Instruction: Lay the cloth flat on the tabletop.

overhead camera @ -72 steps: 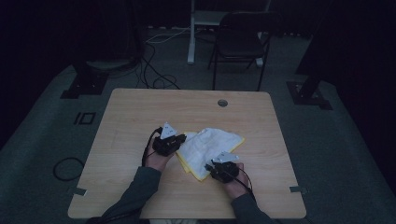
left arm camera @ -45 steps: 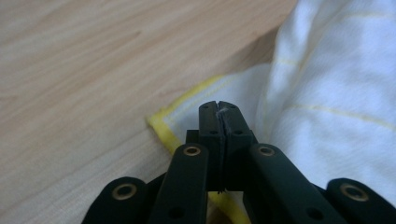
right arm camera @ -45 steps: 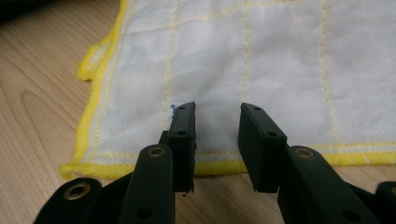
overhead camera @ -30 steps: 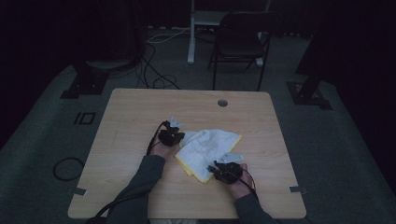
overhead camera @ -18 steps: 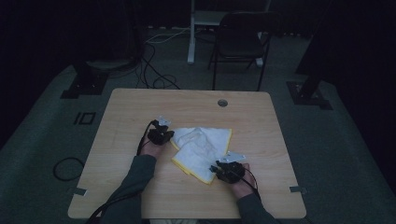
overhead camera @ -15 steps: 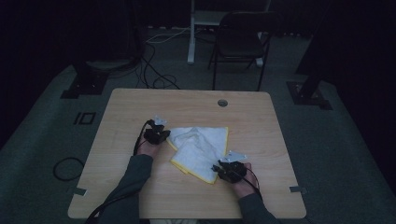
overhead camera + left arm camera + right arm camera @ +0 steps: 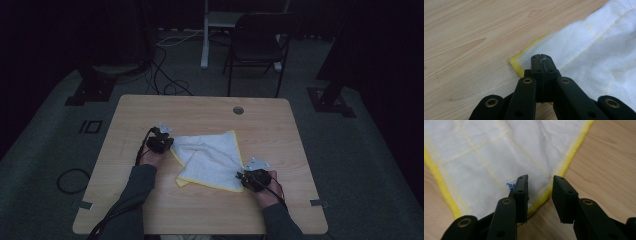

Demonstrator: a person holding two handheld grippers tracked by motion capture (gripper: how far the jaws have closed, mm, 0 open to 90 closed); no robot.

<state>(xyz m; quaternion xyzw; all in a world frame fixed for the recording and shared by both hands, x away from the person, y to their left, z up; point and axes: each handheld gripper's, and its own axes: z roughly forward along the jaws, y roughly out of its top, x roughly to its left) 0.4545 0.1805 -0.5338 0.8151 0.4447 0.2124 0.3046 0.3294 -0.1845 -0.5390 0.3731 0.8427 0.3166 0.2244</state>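
Left gripper (image 7: pixel 541 58) clamped on the cloth's (image 7: pixel 210 157) yellow-edged corner. Right gripper (image 7: pixel 540 186) open, jaws straddling the cloth's opposite corner, flat on the table (image 7: pixel 150 210)

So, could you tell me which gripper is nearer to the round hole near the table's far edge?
Left. The left gripper sits at the cloth's left corner, closer to the hole; the right gripper is at the cloth's near-right corner, farther toward the person.

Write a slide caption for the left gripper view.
Left gripper shut on the cloth's yellow-edged corner, on the wooden table.
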